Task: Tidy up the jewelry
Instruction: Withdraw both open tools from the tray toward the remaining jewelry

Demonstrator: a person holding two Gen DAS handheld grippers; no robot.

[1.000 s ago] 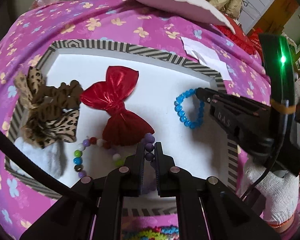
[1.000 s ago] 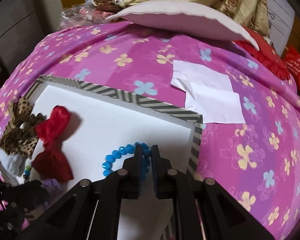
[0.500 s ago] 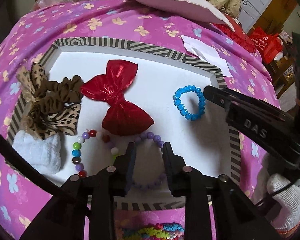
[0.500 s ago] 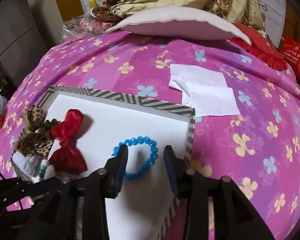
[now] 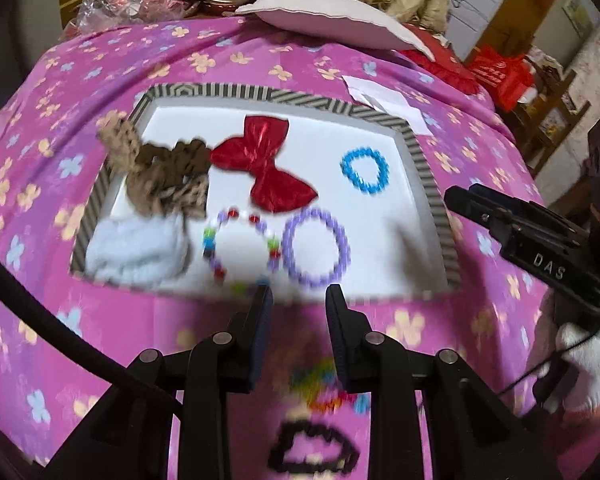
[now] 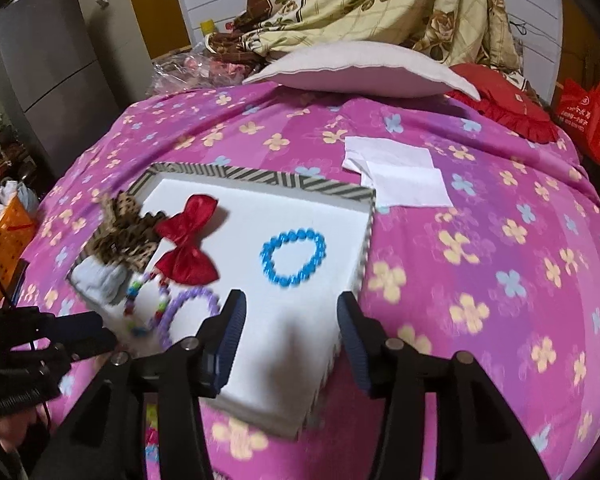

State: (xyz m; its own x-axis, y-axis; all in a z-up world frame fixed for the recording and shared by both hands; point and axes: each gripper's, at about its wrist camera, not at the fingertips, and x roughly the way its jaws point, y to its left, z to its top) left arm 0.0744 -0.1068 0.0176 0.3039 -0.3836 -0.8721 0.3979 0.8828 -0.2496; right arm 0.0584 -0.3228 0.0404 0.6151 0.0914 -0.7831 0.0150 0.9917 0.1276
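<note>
A striped-rim tray (image 5: 428,188) with a white floor lies on the pink flowered bedspread. In it are a blue bead bracelet (image 6: 294,256), a purple bead bracelet (image 5: 316,250), a multicoloured bead bracelet (image 5: 240,248), a red bow (image 5: 266,168), a leopard-print scrunchie (image 5: 160,176) and a pale blue cloth piece (image 5: 136,252). My left gripper (image 5: 298,294) hangs open over the tray's near rim, nothing between its fingers. My right gripper (image 6: 292,304) is above the tray's near right corner, its jaws opening and empty. A blurred colourful bead string (image 5: 324,388) and a black loop (image 5: 312,444) lie on the bedspread below the left gripper.
Two white paper sheets (image 6: 400,176) lie right of the tray's far corner. A pale pillow (image 6: 360,68), a red cushion (image 6: 504,108) and a rumpled quilt sit at the bed's far end. An orange basket (image 6: 8,228) and grey cabinet (image 6: 48,80) stand left of the bed.
Both grippers were shut on bracelets, left on the purple, right on the blue. Both have let go, opened and drawn back and up; the bracelets lie flat in the tray.
</note>
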